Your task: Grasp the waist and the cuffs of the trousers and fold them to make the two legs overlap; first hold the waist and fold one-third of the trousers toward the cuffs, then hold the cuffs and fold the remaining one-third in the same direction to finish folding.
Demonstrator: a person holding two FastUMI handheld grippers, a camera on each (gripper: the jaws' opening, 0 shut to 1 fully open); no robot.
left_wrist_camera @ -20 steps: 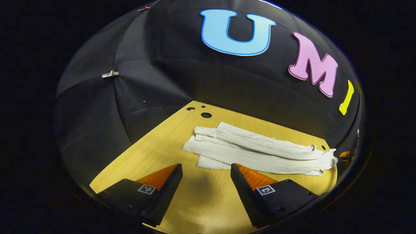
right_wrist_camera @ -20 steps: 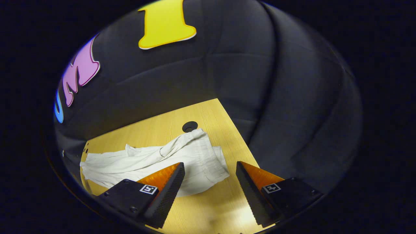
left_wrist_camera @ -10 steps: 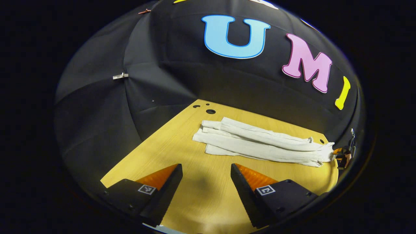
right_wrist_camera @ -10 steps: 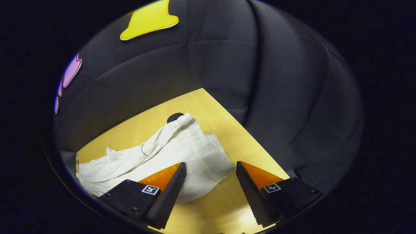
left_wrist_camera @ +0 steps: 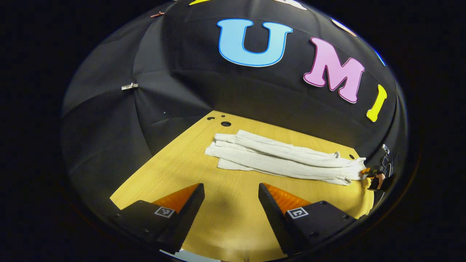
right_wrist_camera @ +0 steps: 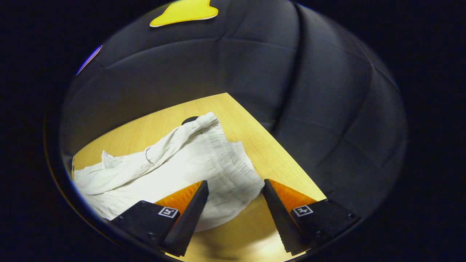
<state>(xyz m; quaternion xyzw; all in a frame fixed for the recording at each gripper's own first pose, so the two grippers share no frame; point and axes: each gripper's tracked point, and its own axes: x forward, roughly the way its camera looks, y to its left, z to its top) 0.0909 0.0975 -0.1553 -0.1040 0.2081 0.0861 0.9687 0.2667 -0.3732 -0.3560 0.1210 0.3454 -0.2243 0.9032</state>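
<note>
White trousers (left_wrist_camera: 280, 158) lie stretched across the wooden table (left_wrist_camera: 174, 163), legs side by side, cuffs at the left end in the left gripper view. My left gripper (left_wrist_camera: 231, 191) hangs open over bare table, well short of the cuffs. In the right gripper view the gathered waist (right_wrist_camera: 225, 171) of the trousers (right_wrist_camera: 160, 171) lies between the fingers of my right gripper (right_wrist_camera: 235, 187), which is open and straddles the waistband's near corner. The right gripper (left_wrist_camera: 375, 174) also appears at the far right of the left gripper view, at the waist end.
Round holes (left_wrist_camera: 225, 123) are cut in the table near its far left corner, and another hole (right_wrist_camera: 189, 119) lies by the waistband's far end. The table edge (right_wrist_camera: 276, 145) runs close to the right of the waist. Black cloth walls surround the table.
The right gripper has moved forward and down until the waistband sits between its open fingers. The left gripper has drawn back slightly from the cuffs. The trousers have not moved.
</note>
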